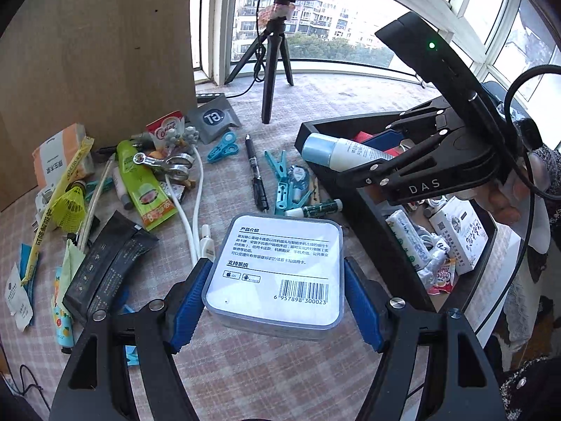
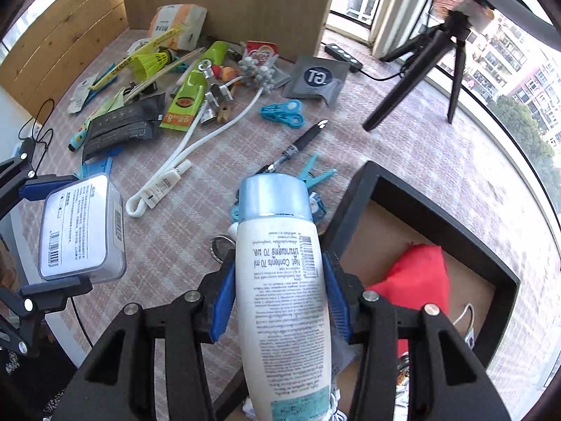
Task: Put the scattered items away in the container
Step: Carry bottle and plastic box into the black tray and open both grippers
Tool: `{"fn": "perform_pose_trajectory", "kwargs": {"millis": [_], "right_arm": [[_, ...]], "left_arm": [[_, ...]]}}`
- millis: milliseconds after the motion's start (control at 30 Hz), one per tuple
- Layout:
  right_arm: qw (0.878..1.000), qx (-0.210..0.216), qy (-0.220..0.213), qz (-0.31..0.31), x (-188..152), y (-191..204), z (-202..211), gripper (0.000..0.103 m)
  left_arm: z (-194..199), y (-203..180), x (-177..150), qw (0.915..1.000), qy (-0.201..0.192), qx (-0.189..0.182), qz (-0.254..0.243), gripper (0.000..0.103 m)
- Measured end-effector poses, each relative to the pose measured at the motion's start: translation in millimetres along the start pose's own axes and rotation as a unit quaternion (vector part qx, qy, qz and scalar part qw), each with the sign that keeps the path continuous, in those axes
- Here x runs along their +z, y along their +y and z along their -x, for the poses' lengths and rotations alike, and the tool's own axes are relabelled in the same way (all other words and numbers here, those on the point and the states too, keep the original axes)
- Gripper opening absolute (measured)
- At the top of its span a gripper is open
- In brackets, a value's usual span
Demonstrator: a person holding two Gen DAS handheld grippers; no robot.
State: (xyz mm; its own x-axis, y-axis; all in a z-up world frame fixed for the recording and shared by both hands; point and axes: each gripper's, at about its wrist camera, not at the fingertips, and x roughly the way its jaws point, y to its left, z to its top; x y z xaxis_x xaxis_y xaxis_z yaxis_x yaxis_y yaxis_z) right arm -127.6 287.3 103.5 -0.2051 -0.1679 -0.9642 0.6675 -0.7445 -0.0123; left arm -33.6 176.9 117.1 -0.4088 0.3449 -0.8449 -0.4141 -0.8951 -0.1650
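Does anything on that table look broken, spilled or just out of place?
Nothing looks spilled or broken. The oddity is the clutter: a black pen, white cable and green tube lie scattered outside the black tray.

My left tongs (image 1: 275, 301) angle downward, blue pads clamped on both sides of a box (image 1: 277, 270). My right tongs (image 2: 278, 294) point steeply down, gripping a bottle (image 2: 280, 280); a hand (image 1: 505, 200) holds their handle.

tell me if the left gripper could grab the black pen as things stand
Probably not yet: the left gripper is shut on the clear plastic box. The black pen itself lies uncovered on the tablecloth.
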Motion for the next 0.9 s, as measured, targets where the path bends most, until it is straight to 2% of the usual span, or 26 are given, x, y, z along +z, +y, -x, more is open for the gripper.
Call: {"fn": "perform_pose_trajectory", "kwargs": {"millis": [233, 533, 600, 633, 700, 900], "right_arm": [[0.993, -0.056, -0.022, -0.102, -40, -87, 33, 0.046], [0.971, -0.1, -0.02, -0.214, -98, -177, 50, 0.046], [0.968, -0.1, -0.019, -0.231, -108, -189, 51, 0.049], [0.966, -0.098, -0.019, -0.239, -111, -194, 51, 0.055], [0.961, -0.099, -0.026, -0.255, -118, -200, 55, 0.062], [0.959, -0.098, -0.039, -0.261, -125, -198, 60, 0.063]], "left_arm": [[-22, -68, 39, 0.9985, -0.007, -0.031, -0.045, 0.071], [-48, -151, 71, 0.9934, -0.001, -0.062, -0.096, 0.072], [-54, -166, 74, 0.9925, 0.005, -0.063, -0.105, 0.072], [-57, -171, 75, 0.9921, 0.012, -0.067, -0.105, 0.076], [-63, -178, 76, 0.9927, 0.026, -0.06, -0.101, 0.077], [-62, -178, 65, 0.9925, 0.034, -0.071, -0.094, 0.077]]}}
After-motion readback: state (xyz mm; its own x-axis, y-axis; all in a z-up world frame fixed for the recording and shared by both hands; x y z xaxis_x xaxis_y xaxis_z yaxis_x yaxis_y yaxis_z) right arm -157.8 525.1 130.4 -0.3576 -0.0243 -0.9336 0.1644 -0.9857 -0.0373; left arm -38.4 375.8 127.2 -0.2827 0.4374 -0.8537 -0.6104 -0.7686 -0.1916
